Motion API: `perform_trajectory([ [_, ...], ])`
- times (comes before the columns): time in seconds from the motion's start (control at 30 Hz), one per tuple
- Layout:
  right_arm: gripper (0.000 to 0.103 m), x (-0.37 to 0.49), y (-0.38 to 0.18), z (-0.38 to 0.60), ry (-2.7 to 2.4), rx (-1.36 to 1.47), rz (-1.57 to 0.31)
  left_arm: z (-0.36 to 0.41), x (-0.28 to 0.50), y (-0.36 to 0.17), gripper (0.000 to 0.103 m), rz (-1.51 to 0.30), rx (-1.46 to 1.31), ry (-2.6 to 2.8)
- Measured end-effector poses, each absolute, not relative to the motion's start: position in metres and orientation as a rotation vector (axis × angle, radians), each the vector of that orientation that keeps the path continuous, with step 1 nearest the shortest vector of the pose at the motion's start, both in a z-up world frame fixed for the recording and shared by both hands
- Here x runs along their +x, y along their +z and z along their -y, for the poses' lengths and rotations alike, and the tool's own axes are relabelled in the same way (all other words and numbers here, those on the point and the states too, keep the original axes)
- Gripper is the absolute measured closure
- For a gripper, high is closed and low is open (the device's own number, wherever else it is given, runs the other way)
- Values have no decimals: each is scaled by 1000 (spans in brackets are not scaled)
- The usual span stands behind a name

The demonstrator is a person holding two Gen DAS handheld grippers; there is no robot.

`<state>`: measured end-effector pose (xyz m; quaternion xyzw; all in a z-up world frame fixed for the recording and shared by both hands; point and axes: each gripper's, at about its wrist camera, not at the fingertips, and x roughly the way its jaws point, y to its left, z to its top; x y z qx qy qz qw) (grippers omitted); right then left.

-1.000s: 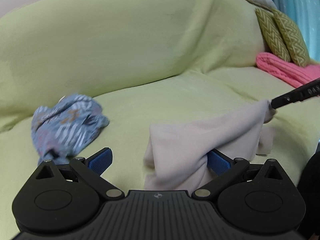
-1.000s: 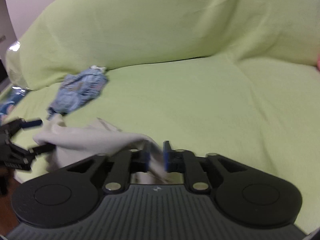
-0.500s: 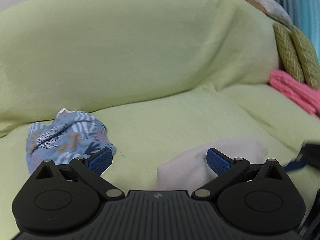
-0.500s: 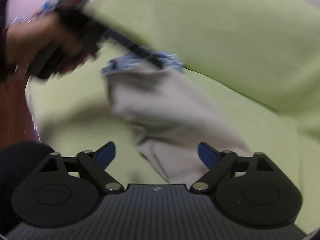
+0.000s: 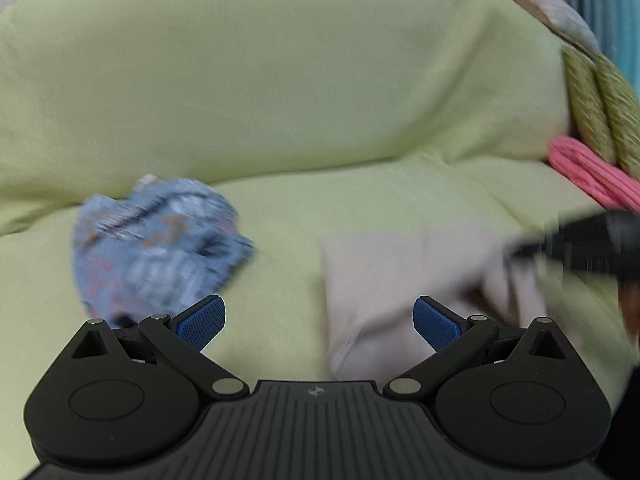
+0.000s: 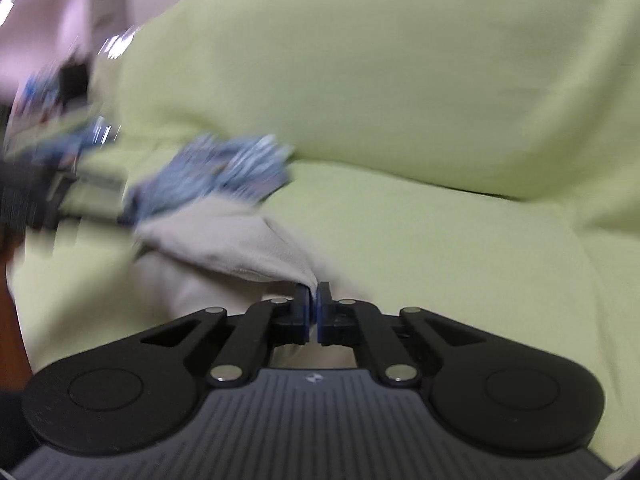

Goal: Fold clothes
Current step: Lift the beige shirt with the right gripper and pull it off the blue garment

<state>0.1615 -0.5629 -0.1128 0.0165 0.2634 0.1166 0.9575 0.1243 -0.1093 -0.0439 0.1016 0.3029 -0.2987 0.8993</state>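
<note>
While pinching: right gripper [image 6: 314, 300] clamps beige cloth [image 6: 236, 246] corner.
Left gripper [image 5: 319, 322]: jaws wide apart, holding nothing.
Beige cloth: on green sofa [image 5: 280, 80], 1 o'clock of left gripper.
Blue patterned garment [image 5: 160, 244]: 10 o'clock, crumpled.

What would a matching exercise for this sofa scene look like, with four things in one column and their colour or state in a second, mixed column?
Things:
1. left claw
2. right claw
3. crumpled garment
4. folded blanket

Colour or state:
A. pink, beside the green cushions
B. open, holding nothing
C. blue patterned, lying on the sofa
D. shut on the beige cloth

Pairs: 1-B, 2-D, 3-C, 4-A
</note>
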Motion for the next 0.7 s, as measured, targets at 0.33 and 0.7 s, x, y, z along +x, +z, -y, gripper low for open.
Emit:
perform_trajectory([
  [0.33,102,159,-74,653,26,113,-457,186,121,-60,1,-611,313,-777],
  [0.7,102,137,-50,647,34,81,-415,174,75,-34,1,-539,297,-734],
])
